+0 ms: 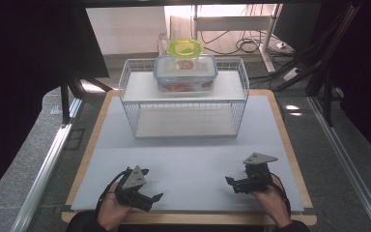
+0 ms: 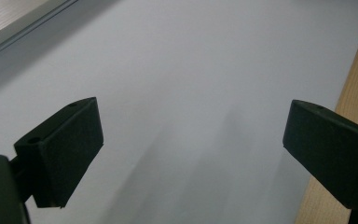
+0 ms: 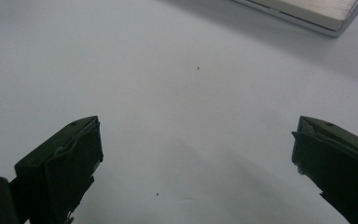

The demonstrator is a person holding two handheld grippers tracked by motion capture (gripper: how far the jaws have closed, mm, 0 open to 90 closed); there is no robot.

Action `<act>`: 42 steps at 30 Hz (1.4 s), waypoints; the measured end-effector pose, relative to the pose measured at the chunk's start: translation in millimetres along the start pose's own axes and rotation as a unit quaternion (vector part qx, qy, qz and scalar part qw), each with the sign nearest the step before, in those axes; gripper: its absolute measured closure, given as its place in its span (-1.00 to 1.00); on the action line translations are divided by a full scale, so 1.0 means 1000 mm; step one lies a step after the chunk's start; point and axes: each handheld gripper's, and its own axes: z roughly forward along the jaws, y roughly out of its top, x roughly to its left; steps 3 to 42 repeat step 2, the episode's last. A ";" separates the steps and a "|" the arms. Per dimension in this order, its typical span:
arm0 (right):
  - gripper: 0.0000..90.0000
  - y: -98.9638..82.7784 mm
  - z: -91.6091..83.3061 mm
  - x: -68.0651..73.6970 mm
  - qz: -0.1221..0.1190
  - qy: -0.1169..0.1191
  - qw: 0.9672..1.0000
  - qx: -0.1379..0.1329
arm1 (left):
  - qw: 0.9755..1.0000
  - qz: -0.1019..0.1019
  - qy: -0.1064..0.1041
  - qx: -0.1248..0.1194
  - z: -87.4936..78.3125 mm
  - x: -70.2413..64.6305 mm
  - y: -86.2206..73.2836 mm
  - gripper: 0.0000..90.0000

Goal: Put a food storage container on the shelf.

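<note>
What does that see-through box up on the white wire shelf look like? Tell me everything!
The clear plastic box is rectangular with rounded corners and a blue-rimmed lid snapped shut. It sits flat on the top board of the white wire rack, toward the right of the middle. Something orange-red shows inside, too blurred to name. A round yellow-green container rests on its lid. No gripper touches it.

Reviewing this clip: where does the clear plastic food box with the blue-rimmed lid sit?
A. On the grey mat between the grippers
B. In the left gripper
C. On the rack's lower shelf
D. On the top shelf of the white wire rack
D: the clear plastic food box with the blue-rimmed lid rests on the top shelf of the white wire rack, a yellow-green round lid on top of it.
</note>
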 end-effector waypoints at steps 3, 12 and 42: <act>-0.97 0.000 0.001 0.000 0.000 -0.001 1.000 0.001 | 1.000 -0.001 -0.001 0.000 0.000 0.000 0.000 -0.90; -0.97 0.000 0.001 0.000 0.000 -0.001 1.000 0.001 | 1.000 -0.001 -0.001 0.000 0.000 0.000 0.000 -0.90; -0.97 0.000 0.001 0.000 0.000 -0.001 1.000 0.001 | 1.000 -0.001 -0.001 0.000 0.000 0.000 0.000 -0.90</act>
